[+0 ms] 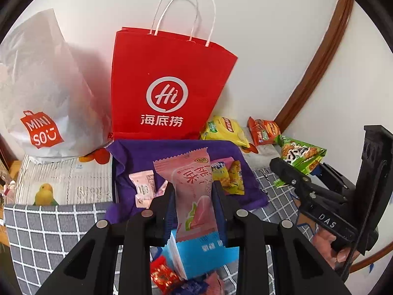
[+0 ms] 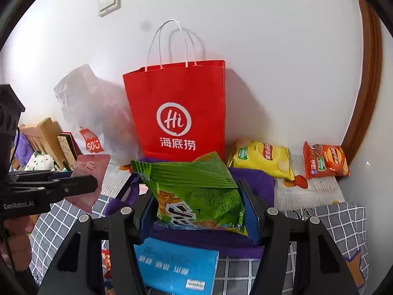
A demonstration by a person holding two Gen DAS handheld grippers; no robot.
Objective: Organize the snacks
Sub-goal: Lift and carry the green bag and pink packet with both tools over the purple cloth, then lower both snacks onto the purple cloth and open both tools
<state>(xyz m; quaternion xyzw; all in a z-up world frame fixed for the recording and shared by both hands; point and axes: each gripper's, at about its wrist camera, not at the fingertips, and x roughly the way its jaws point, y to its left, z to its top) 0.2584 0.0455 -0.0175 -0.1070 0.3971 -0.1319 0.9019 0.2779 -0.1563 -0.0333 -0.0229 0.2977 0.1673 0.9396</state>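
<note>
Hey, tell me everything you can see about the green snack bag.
The green snack bag is a crinkly, glossy foil-like packet with a serrated sealed end, bold white lettering and a picture of golden crunchy pieces. It lies tilted, clamped at both sides by the right tongs, held above the purple cloth in front of the red paper bag.

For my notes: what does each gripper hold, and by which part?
Left gripper: pink peach-flavour snack packet, at its middle. Right gripper: green crinkled snack bag, at its lower sides.
</note>
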